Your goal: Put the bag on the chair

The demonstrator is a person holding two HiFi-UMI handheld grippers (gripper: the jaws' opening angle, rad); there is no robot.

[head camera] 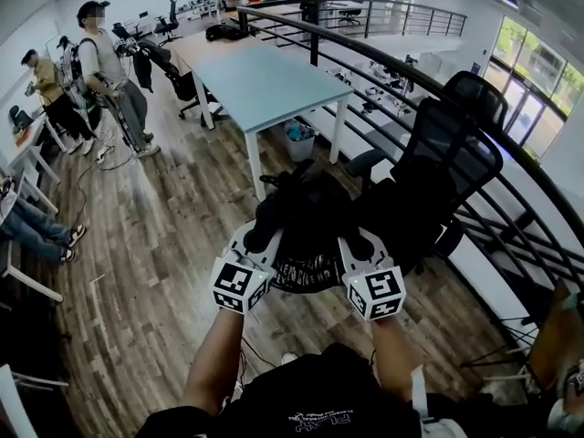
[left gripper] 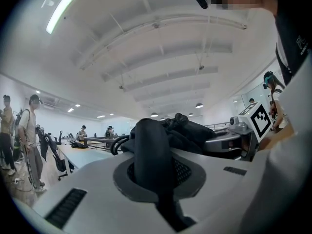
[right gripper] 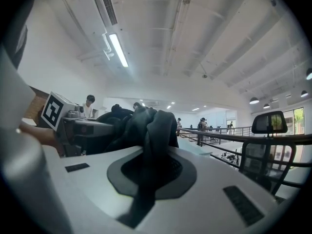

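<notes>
Currently left gripper (head camera: 262,237) and right gripper (head camera: 359,245) each pinch shut on a strap of the black bag (head camera: 310,213), held above wooden floor (head camera: 155,245), just beside mesh chair (head camera: 447,167) on the right; blue table (head camera: 265,80) far, railing (head camera: 525,245) right.

No words or numbers clear enough to read. White print on the bag (head camera: 306,267), too blurry to make out. More white print on the person's black shirt (head camera: 315,420), too small to read. Only black-and-white square patterns, no letters, on the left marker cube (head camera: 239,286) and the right marker cube (head camera: 377,295).
</notes>
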